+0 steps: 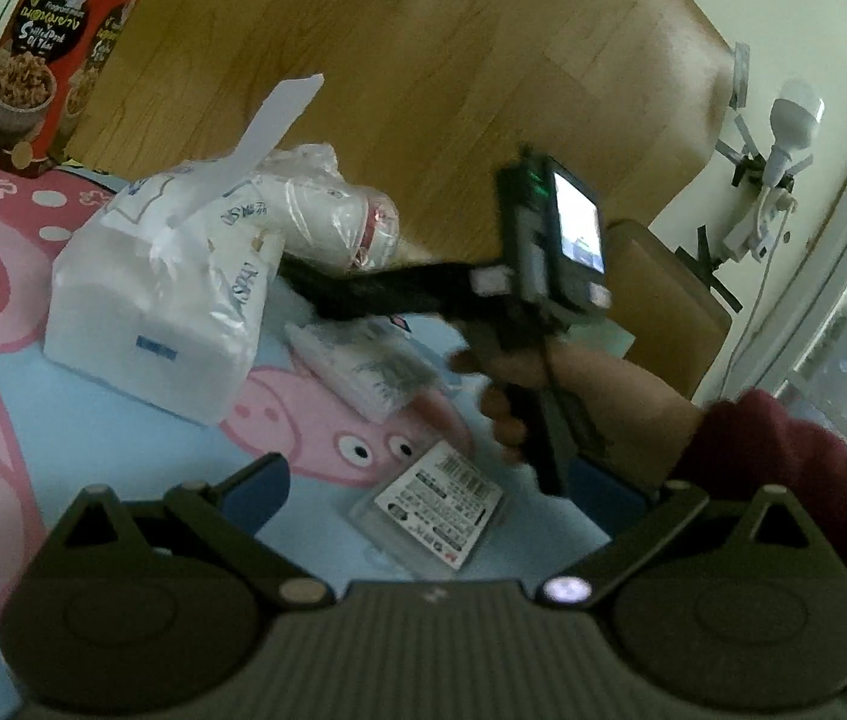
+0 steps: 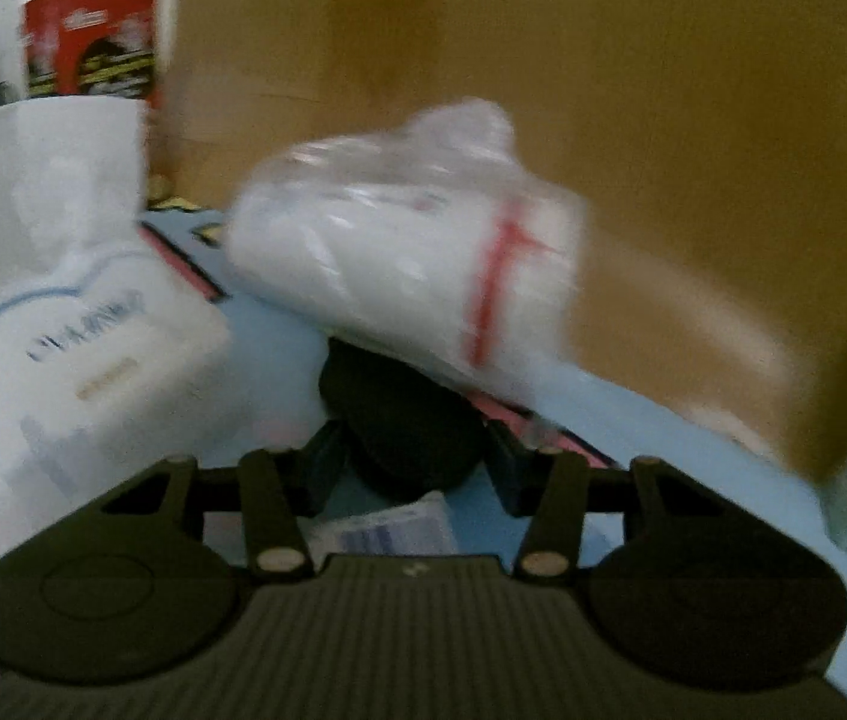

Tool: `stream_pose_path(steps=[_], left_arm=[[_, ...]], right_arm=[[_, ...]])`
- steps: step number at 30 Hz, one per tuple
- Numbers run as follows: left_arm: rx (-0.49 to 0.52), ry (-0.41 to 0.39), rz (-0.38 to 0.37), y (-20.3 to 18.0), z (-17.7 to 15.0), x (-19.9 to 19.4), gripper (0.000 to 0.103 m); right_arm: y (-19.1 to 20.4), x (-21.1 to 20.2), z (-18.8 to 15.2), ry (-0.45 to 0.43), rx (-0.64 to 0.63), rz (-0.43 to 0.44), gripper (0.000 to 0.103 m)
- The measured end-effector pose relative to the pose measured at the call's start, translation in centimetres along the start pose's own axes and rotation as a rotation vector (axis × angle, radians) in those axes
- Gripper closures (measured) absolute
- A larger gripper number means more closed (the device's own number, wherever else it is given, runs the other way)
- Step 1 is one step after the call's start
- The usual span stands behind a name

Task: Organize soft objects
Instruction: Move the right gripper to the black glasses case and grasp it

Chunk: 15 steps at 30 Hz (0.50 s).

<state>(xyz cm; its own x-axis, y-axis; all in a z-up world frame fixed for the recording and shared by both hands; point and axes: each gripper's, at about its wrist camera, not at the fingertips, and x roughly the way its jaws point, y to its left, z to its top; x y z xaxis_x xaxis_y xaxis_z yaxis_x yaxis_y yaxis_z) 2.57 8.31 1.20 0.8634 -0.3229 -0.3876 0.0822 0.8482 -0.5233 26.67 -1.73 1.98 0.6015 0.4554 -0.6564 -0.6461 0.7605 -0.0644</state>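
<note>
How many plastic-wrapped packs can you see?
4: big tissue pack at left, clear bag of white items behind it, small flat pack at centre, labelled pack nearest the left gripper. The right gripper and its black object may hide more.

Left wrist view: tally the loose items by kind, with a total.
Large white tissue pack: 1
Bag of paper cups: 1
Small flat packets: 2
Red snack box: 1
Black soft item: 1
Total: 6
</note>
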Motion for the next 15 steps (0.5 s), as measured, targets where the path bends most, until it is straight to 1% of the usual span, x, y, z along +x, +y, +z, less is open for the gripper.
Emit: stream_pose_path(steps=[5,7,10,11,15], left_arm=[[0.001,0.000,0.000,0.0,0.0,0.0,0.001],[0.001,0.000,-0.001,0.1,0.0,0.0,0.001],[0.009,-0.002,-0.003,0.0,0.0,0.0,0.001],[0.013,-0.004,-0.002,0.0,0.0,0.0,0.001],[0.042,-0.013,-0.002,-0.4,-0.1,-0.2,0.001]], right_arm=[[-3.4,-2.9,-2.6,0.034,0.141,-0.112,0.050],[-4.0,-4.5,-3.6,0.045,0.186,-0.125,0.050],[-3.6,-6.7,-5.3,0.048,0.184,-0.135,0.050],[-3.8,-7.3,-6.0,0.047,0.179,-0.134,0.050],[-2.4,-10.3,-8.6,0.029,0.152,-0.119,0.050]])
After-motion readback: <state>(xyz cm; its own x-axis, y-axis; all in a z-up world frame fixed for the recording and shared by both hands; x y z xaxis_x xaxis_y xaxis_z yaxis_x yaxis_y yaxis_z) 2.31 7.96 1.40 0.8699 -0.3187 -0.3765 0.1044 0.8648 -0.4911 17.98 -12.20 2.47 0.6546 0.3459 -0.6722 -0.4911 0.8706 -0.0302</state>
